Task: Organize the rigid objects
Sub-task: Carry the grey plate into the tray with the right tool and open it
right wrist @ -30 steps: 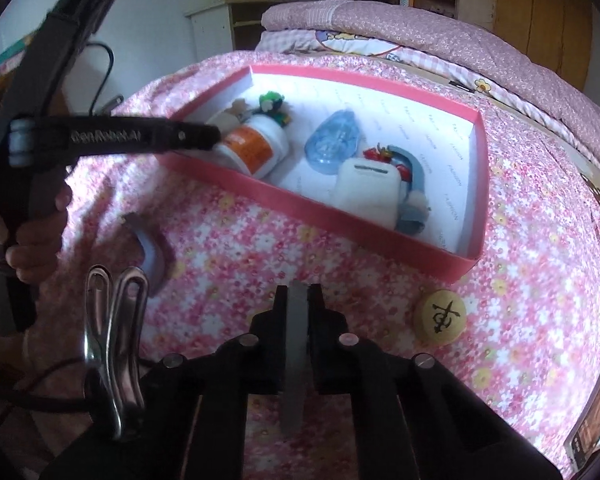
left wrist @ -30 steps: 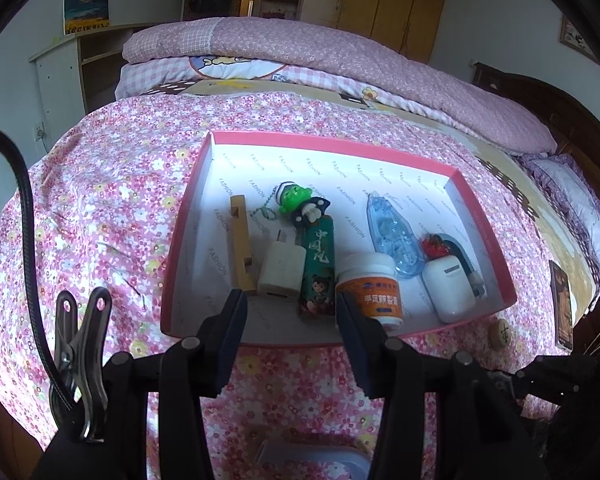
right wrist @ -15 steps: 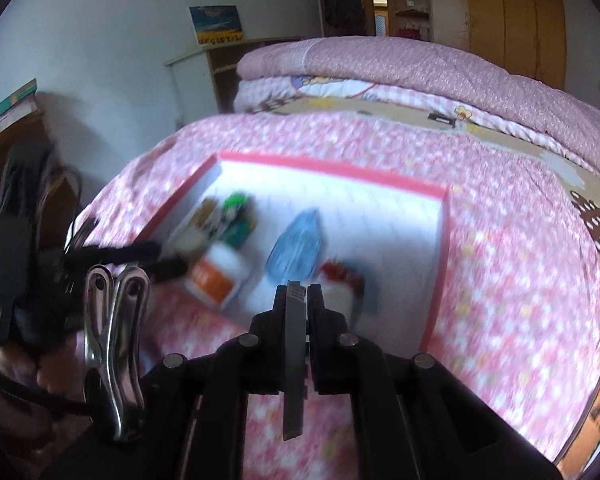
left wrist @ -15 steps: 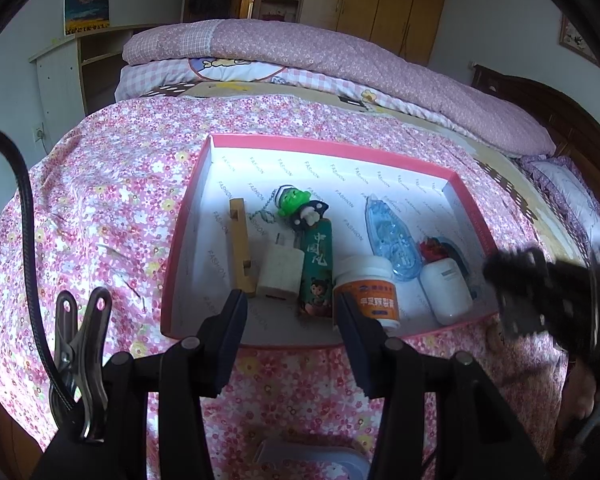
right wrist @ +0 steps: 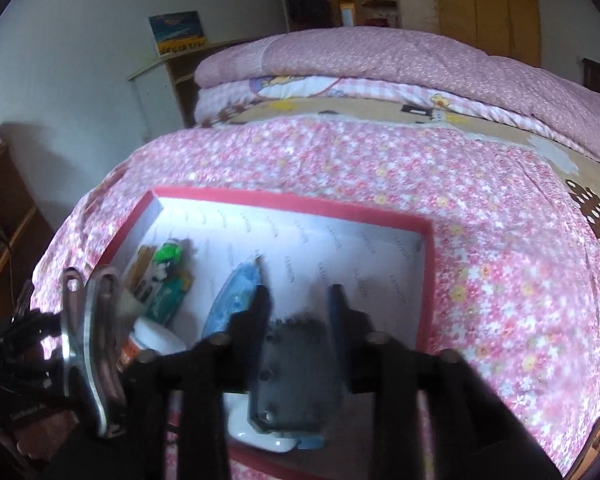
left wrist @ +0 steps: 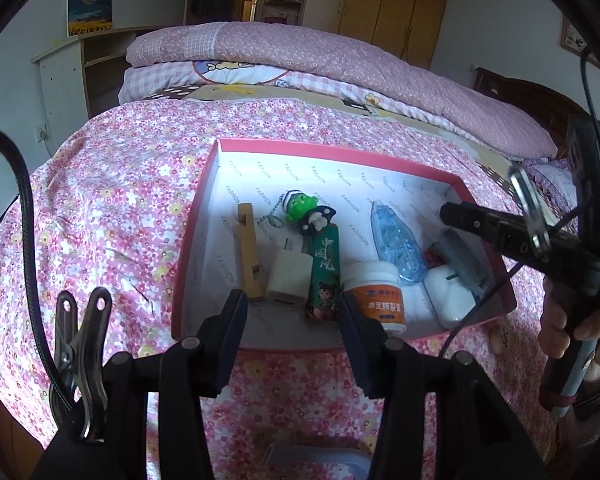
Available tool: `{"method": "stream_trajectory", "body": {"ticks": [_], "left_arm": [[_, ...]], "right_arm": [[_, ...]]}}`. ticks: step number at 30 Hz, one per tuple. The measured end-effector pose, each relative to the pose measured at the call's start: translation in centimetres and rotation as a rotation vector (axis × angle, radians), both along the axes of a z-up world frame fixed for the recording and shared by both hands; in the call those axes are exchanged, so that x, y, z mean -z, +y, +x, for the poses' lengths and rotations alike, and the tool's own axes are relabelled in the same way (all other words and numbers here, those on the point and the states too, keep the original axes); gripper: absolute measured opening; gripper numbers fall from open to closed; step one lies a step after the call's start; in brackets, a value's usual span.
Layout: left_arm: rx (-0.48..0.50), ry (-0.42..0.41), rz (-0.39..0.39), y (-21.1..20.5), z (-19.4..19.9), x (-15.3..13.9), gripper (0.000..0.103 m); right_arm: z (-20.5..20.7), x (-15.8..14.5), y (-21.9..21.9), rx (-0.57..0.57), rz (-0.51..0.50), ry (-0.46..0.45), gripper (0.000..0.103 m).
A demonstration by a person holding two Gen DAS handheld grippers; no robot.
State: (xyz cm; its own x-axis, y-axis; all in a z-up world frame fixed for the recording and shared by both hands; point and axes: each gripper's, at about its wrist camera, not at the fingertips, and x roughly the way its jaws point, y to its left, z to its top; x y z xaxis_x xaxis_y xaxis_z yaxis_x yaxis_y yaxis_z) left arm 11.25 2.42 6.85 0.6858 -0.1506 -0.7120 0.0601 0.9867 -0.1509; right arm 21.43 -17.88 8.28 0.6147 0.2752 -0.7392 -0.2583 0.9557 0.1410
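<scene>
The left gripper [left wrist: 292, 312] hangs before the pink box [left wrist: 192, 248] on the bed [left wrist: 112, 200], jaws moderately apart, empty. The right gripper [right wrist: 300, 304], jaws just opening with nothing between them, hovers over the box's white case [left wrist: 448, 296].

The left gripper [left wrist: 290, 312] tilts downward, its jaws parted and empty. The right gripper [right wrist: 298, 302] also angles down; its jaws have just been opening, with nothing gripped between them. A hand [left wrist: 576, 334] grasps the right gripper's handle.
</scene>
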Motion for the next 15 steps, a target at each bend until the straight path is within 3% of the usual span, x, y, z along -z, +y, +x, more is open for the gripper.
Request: {"method": "stream_trajectory", "body": {"ticks": [5, 15], "left_arm": [[0.004, -0.001, -0.001, -0.1, -0.3, -0.1, 0.049], [0.039, -0.01, 0.012, -1.2, -2.1, -0.5, 0.049]], "right_arm": [[-0.9, -0.8, -0.5, 0.013, 0.015, -0.023, 0.047], [-5.3, -1.6, -1.2, 0.0, 0.045, -0.021, 0.047]]}}
